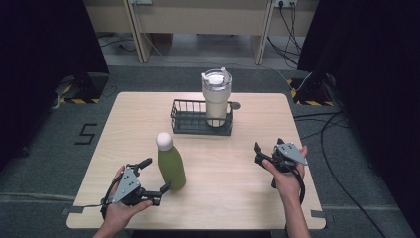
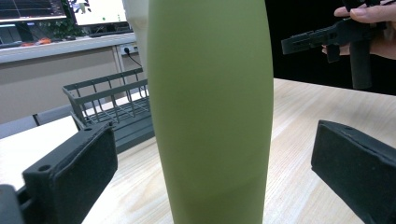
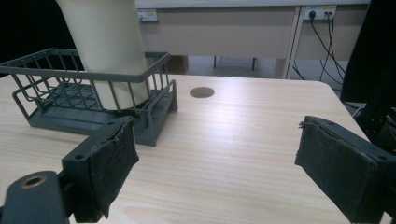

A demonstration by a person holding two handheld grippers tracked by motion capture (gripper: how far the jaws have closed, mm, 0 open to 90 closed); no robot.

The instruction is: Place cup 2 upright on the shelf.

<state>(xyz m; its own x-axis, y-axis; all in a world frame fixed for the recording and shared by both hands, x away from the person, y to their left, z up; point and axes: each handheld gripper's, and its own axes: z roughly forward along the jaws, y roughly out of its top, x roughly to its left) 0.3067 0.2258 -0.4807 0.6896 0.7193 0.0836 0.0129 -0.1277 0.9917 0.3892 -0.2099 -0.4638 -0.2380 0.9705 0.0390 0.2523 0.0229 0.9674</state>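
flanking the green bottle (image 1: pixel 172 168) near the table's front left, the left gripper (image 1: pixel 156 177) has its jaws spread, one on each side of the bottle's lower body and neither clearly touching it; in the left gripper view the bottle (image 2: pixel 212 112) rises between the two black pads (image 2: pixel 77 175) with table visible in the gaps, so the jaws are released, not clamped. the bottle stands upright on the wooden table (image 1: pixel 237 198), its white cap (image 1: pixel 164 141) on top, well apart from the wire basket (image 1: pixel 188 121) farther back at the middle.

the bottle looks like a smooth, matte, hard-walled flask, probably metal and stiff, so it should not give under a squeeze. its rounded, slightly tapering wall could let the pads slide, and if it is full it will be heavy for its slim body and top-heavy when tilted. the best hold is likely square across the widest, straightest part of the lower body, where the pads already stand, not up at the narrowing shoulder or the cap.

moving right, a cream tumbler (image 1: pixel 216 99) with a clear lid stands upright in the basket's right end. further right, the right gripper (image 1: pixel 267 148) is held in the hand above the table's right side, its jaws apart and holding nothing; the right gripper view looks between them toward the basket (image 3: pixel 93 93).
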